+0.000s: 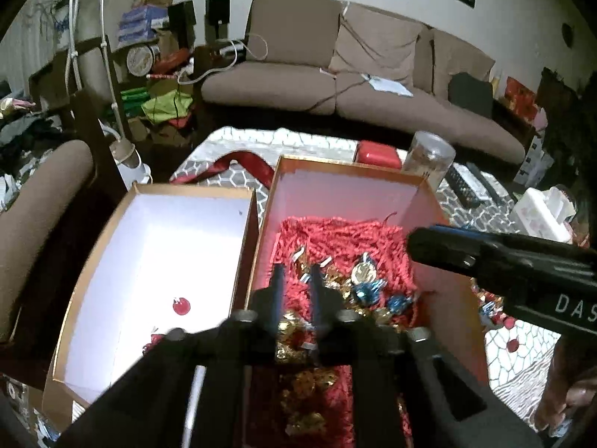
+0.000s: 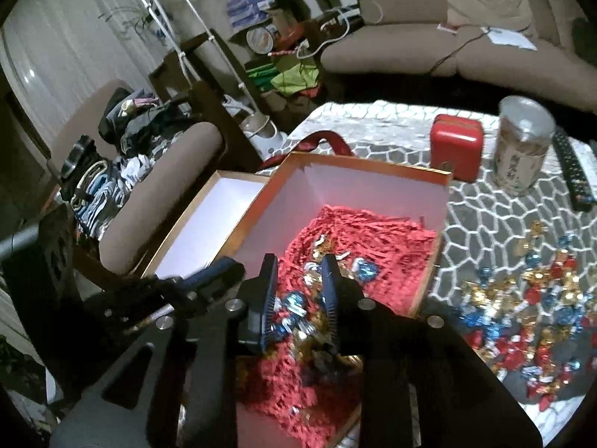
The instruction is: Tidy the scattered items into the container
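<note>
An orange box [image 1: 337, 173] [image 2: 358, 171] lined with red shredded paper [image 1: 347, 235] [image 2: 358, 239] holds several wrapped candies [image 1: 363, 283] [image 2: 298, 306]. My left gripper [image 1: 296, 272] hovers over the box, its fingers parted with nothing between them. My right gripper [image 2: 298, 261] hovers over the same box, open and empty; it also shows in the left wrist view [image 1: 503, 261]. Many gold, blue and red candies [image 2: 522, 298] lie scattered on the patterned tablecloth right of the box.
The white-lined box lid [image 1: 156, 261] [image 2: 209, 220] lies left of the box, with a red candy [image 1: 181, 306] in it. A red tin [image 2: 455, 145], a clear jar [image 2: 522, 145] and a remote [image 2: 572, 171] stand behind. A sofa [image 1: 335, 74] lies beyond.
</note>
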The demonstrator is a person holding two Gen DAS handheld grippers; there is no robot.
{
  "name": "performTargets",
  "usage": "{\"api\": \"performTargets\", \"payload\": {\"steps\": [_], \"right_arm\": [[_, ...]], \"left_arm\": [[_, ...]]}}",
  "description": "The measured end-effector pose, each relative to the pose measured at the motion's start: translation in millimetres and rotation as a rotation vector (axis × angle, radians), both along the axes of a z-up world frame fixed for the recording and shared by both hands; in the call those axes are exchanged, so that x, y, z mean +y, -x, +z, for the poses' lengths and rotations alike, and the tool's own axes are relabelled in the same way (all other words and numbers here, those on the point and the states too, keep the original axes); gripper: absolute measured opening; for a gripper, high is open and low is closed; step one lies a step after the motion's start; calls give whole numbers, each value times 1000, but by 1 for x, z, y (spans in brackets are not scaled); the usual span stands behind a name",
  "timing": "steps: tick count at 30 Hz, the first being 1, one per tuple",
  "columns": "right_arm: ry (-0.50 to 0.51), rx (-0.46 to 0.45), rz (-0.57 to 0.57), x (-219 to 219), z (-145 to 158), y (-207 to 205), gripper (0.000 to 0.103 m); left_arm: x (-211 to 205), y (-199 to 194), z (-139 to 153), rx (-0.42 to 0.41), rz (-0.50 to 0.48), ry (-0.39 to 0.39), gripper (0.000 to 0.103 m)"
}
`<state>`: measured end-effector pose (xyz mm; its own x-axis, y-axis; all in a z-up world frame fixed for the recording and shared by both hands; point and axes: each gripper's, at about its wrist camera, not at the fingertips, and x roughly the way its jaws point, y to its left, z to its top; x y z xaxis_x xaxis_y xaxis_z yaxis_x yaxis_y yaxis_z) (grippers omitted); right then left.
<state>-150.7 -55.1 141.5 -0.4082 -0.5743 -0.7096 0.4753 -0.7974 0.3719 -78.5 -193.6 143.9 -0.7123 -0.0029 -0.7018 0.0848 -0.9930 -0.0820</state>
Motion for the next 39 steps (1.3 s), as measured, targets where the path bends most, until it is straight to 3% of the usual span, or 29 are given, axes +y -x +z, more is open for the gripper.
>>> {"api": "performTargets", "payload": {"steps": [1, 2, 9, 11, 13, 15, 19, 23, 26, 39], "right_arm": [[-10, 10, -4, 4, 3, -3, 26], [-21, 16, -9, 9, 6, -7, 26], [-48, 19, -64, 45, 18, -29, 26], [-55, 22, -78, 55, 21, -36, 26], [-67, 24, -93, 67, 25, -44, 26], [-86, 32, -112, 78, 28, -52, 29], [-121, 43, -166, 108, 29, -67, 34], [-145, 51, -226, 136, 30, -83, 55], [-152, 54, -262, 156, 30, -95, 60], [-141, 11, -395, 237, -7, -147, 69]], "left_arm": [[2, -2, 2, 13, 4, 2, 45], [4, -5, 5, 27, 7, 7, 51], [30, -14, 9, 31, -4, 102, 55], [36, -20, 12, 31, 24, 103, 70], [42, -30, 15, 50, 28, 64, 75], [50, -38, 18, 67, 13, 36, 76], [71, -53, 17, 67, -16, 67, 76], [82, -68, 12, 46, -35, 48, 76], [95, -80, 8, 23, -49, 50, 76], [148, -113, -2, 19, -108, 58, 76]]}}
